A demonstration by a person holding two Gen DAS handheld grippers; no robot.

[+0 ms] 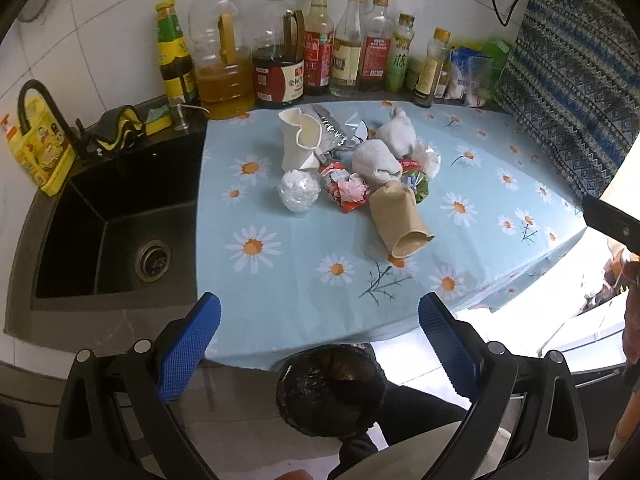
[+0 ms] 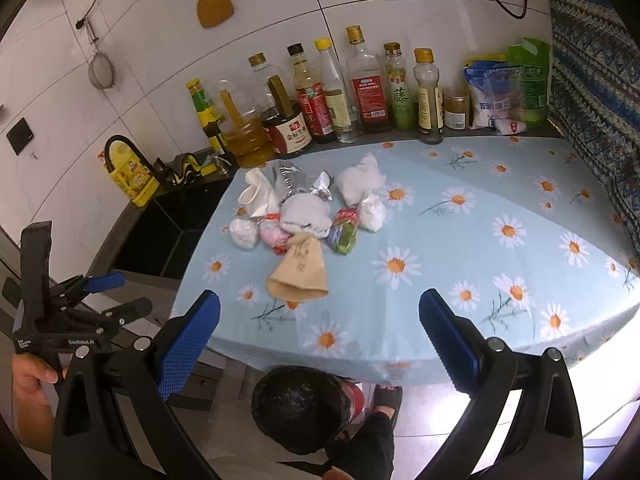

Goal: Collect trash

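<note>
A pile of trash lies on the daisy-print tablecloth (image 1: pixel 304 248): a crushed brown paper cup (image 1: pixel 398 218) (image 2: pixel 298 272), a crumpled white cup (image 1: pixel 298 140) (image 2: pixel 256 194), white tissue wads (image 1: pixel 376 162) (image 2: pixel 306 214), a clear plastic ball (image 1: pixel 298 192) (image 2: pixel 243 233), red and green wrappers (image 1: pixel 346 192) (image 2: pixel 342 234) and a foil bag (image 2: pixel 290 180). A black-lined trash bin (image 1: pixel 330 390) (image 2: pixel 300 408) stands on the floor below the table's front edge. My left gripper (image 1: pixel 320 344) is open and empty above the bin. My right gripper (image 2: pixel 320 340) is open and empty, in front of the pile. The left gripper also shows in the right wrist view (image 2: pixel 116 292).
A row of oil and sauce bottles (image 1: pixel 320 48) (image 2: pixel 320 100) stands along the tiled back wall. A black sink (image 1: pixel 108 224) with a faucet (image 1: pixel 36 96) lies left of the table. A patterned cloth (image 1: pixel 576 80) hangs at the right. Bags (image 2: pixel 504 92) stand at the back right.
</note>
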